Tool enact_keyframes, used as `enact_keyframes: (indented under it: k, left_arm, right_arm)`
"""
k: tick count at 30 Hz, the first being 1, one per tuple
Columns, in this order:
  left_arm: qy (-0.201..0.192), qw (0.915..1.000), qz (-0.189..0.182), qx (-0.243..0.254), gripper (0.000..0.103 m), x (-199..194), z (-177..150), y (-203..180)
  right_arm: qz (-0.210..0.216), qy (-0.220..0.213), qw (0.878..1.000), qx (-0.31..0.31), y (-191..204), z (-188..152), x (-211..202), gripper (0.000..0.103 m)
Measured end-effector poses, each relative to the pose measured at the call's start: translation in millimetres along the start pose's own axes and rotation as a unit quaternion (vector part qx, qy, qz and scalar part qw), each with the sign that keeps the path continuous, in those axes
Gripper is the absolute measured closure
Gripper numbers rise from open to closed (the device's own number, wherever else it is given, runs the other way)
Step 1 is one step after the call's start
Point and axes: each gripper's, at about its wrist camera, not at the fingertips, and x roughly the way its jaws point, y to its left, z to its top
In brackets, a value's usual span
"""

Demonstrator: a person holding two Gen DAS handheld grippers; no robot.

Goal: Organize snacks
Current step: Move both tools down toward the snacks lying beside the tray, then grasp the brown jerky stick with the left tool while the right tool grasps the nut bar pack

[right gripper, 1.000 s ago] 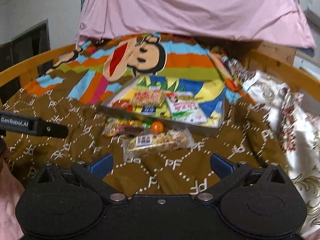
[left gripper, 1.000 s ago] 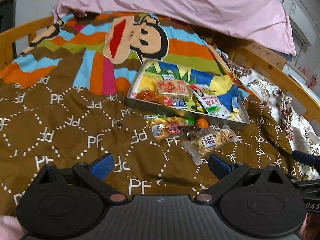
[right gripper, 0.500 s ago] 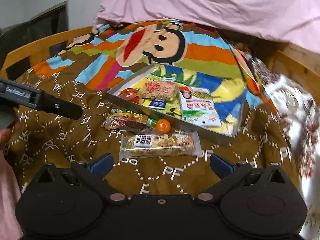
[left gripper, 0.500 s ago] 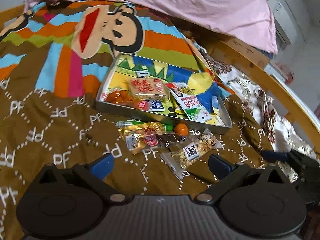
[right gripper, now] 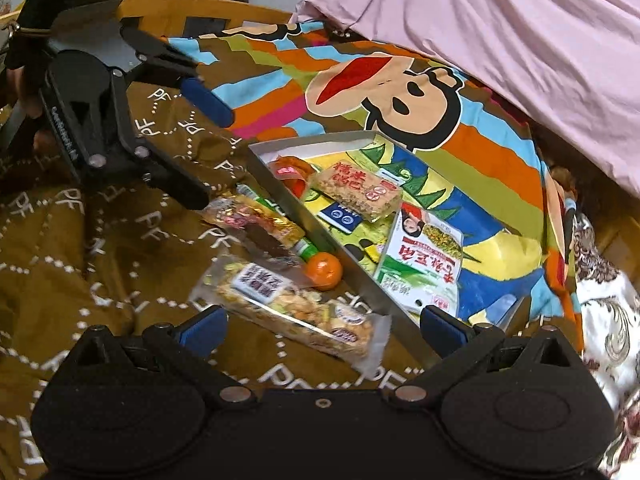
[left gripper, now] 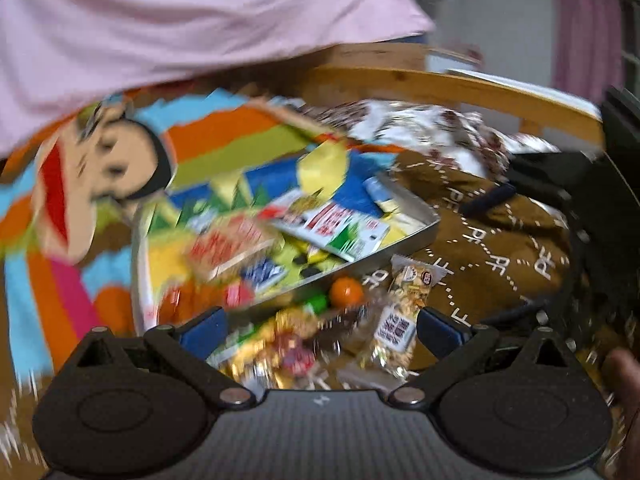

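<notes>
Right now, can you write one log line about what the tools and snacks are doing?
left tool: open, over gold packet | right tool: open, above nut bar | orange: outside tray

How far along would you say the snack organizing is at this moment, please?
Partly done. The rice cracker bar and green-and-white packet already lie in the metal tray. Nothing is in hand: both the left tool and right tool are open. The nut bar, orange and gold packet remain on the blanket.
</notes>
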Motion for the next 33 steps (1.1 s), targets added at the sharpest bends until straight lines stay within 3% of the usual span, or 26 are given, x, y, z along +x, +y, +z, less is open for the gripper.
enact_keyframes:
  k: [5, 10, 15, 21, 25, 33]
  left_arm:
    - [0.028, 0.9975, -0.053, 0.038, 0.000, 22.3, -1.4, -0.6]
    - [0.091, 0.9930, -0.075, 0.012, 0.000, 55.8, -7.8, 12.2]
    - [0.097, 0.9906, -0.095, 0.010, 0.000, 73.4, -6.9, 22.5]
    - [0.116, 0.9828, -0.144, -0.003, 0.000, 95.3, -7.9, 31.4]
    - [0.109, 0.9823, -0.152, -0.011, 0.000, 96.0, -9.6, 34.3]
    - [0.139, 0.9804, -0.139, -0.007, 0.001, 88.6, -6.9, 32.4]
  right_arm:
    - [0.013, 0.000, 0.999, -0.034, -11.1, 1.4, 15.7, 0.001]
    - [0.055, 0.011, 0.996, -0.072, -15.1, 4.1, 32.9, 0.001]
    - [0.118, 0.026, 0.986, -0.111, -8.1, 10.1, 48.2, 0.001]
    - [0.159, 0.052, 0.978, -0.124, -8.7, 15.7, 74.2, 0.006]
    - [0.191, 0.083, 0.972, -0.106, -11.6, 17.8, 87.5, 0.013]
    - [0.175, 0.089, 0.974, -0.116, -11.7, 12.8, 71.3, 0.026]
